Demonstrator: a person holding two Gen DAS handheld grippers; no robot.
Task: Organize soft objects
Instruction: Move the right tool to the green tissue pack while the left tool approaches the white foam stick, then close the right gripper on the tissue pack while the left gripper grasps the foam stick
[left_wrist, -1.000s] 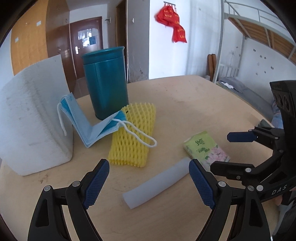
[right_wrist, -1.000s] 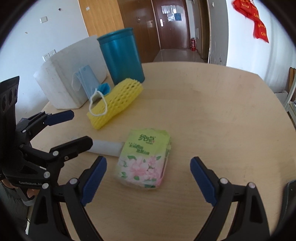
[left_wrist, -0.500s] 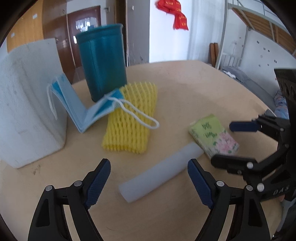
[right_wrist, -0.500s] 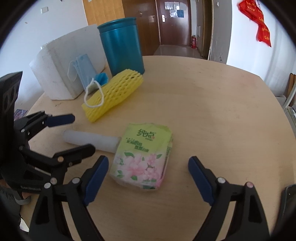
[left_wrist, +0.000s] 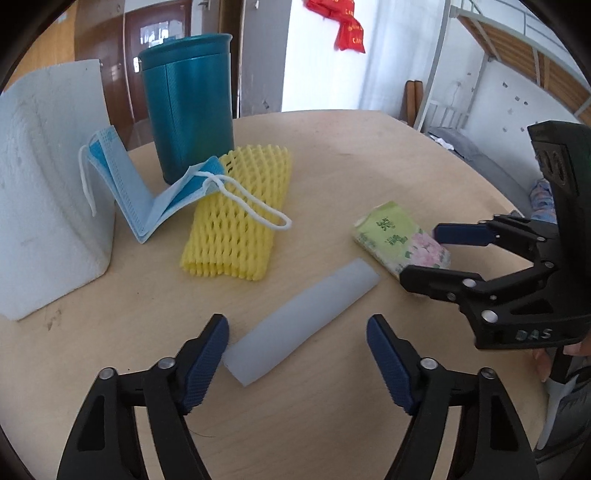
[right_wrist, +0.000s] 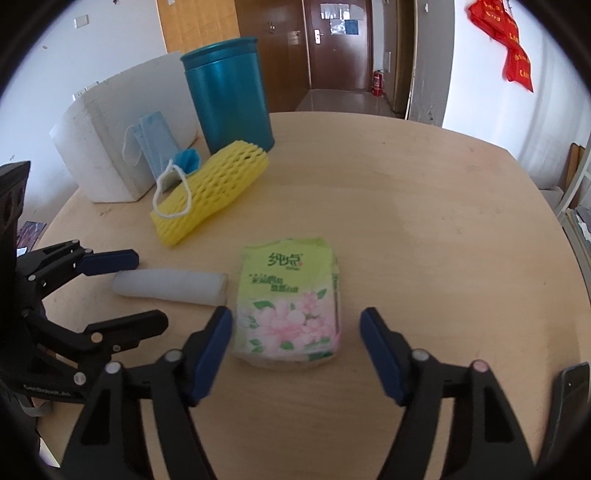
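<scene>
The left gripper (left_wrist: 297, 350) has its jaws closing around the near end of the foam tube (left_wrist: 301, 326), which lies slantwise in the lower centre of the left wrist view; the left pad sits just beside the tube's end, the right pad apart from it, so nothing is pinched yet. The right gripper (right_wrist: 295, 343) is closing too, with the tissue pack (right_wrist: 290, 302) between its pads at the centre of the right wrist view; the left pad is at the pack's edge, the right one clear of it.

Both things look very light and soft. The tube should squash flat under the pads and spring back, so a hold across its width near the end should do, though it may droop or swing. The pack has a slick plastic wrap and a yielding filling; taking it across its short sides, low and square, seems safest against slipping.

In the upper left lie a yellow net sleeve (left_wrist: 240, 214), with a blue mask (left_wrist: 147, 192) draped partly over it and leaning on a white foam block (left_wrist: 48, 184), beside a teal can (left_wrist: 188, 99).

The table (right_wrist: 424, 221) is round, pale wood, smooth and bare on the right. Behind it are a brown door (right_wrist: 340, 40), white walls with red hangings (right_wrist: 517, 44) at upper right, and a bunk frame (left_wrist: 517, 55).
</scene>
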